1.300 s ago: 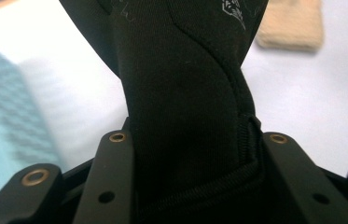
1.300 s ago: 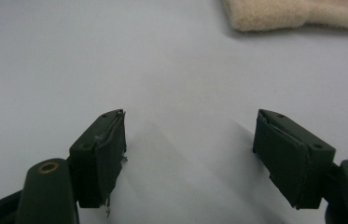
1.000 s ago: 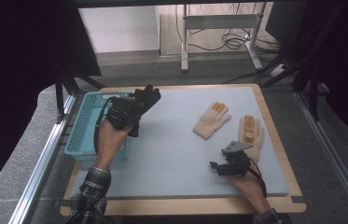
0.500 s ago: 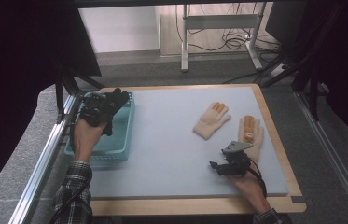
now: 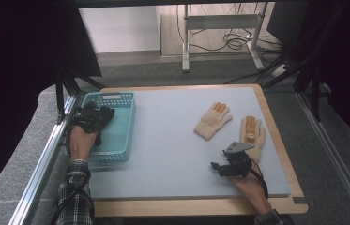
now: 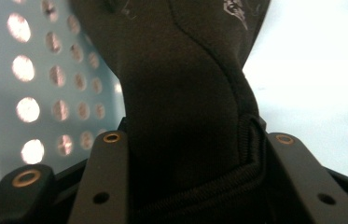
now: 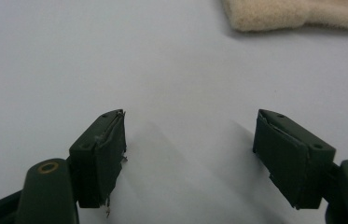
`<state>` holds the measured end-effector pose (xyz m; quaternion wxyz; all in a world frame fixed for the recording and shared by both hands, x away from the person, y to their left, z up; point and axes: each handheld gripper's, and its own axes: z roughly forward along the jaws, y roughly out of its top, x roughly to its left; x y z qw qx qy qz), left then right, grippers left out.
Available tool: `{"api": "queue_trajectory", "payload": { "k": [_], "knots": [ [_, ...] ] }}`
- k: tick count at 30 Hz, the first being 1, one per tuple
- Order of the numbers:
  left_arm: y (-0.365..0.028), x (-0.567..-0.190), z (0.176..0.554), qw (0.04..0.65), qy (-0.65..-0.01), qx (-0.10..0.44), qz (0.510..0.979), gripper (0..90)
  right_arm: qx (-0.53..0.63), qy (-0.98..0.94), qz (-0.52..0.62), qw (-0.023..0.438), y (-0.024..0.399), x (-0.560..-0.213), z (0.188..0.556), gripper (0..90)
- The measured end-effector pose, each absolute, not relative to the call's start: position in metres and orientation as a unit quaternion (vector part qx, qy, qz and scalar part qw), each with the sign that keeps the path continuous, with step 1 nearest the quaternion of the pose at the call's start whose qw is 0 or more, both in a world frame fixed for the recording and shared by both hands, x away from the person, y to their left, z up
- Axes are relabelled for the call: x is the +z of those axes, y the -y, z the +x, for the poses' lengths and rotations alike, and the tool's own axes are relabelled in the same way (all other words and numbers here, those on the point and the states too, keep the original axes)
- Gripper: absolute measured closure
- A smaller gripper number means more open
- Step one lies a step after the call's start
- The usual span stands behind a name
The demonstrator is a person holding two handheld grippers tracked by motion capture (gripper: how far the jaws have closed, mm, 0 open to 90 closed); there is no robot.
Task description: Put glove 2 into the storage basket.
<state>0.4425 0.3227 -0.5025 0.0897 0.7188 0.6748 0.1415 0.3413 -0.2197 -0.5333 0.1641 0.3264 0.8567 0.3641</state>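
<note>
Now left hand-held gripper (image 5: 98, 117) over blue basket (image 5: 121, 136), black glove (image 6: 185, 102) between jaws, which have just been opening. Right hand-held gripper (image 7: 190, 154) open, empty, low over tabletop (image 5: 163, 154), near cream gloves (image 5: 212, 123).

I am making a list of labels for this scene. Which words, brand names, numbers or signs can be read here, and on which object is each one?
No text can be read.
A small pale mark sits on the black glove held in the left gripper, too blurred to read.
The blue basket and two cream gloves carry no visible writing.
</note>
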Motion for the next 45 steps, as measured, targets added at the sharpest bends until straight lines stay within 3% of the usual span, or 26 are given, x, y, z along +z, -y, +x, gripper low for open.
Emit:
{"api": "queue_trajectory", "payload": {
  "k": [4,11,14,22,34,45],
  "knots": [
    [-0.324,-0.509,0.445,0.078,-0.672,0.141,0.723,52.3,0.364,-0.857,0.326,0.164,0.22,-0.533,0.341,24.9],
    [-0.308,-0.507,0.449,0.066,-0.646,0.134,0.749,12.5,0.364,-0.857,0.326,0.164,0.22,-0.533,0.341,24.9],
    [-0.31,-0.497,0.446,0.083,-0.646,0.136,0.747,5.3,0.364,-0.857,0.327,0.164,0.22,-0.533,0.341,24.9],
    [-0.317,-0.467,0.429,0.182,-0.628,0.147,0.742,2.0,0.364,-0.857,0.326,0.164,0.22,-0.533,0.341,24.9],
    [-0.295,-0.453,0.417,0.286,-0.56,0.169,0.759,0.3,0.364,-0.857,0.326,0.164,0.22,-0.533,0.341,24.8],
    [-0.248,-0.441,0.402,0.328,-0.491,0.178,0.787,0.0,0.364,-0.857,0.326,0.164,0.22,-0.533,0.341,24.8]
  ]
}}
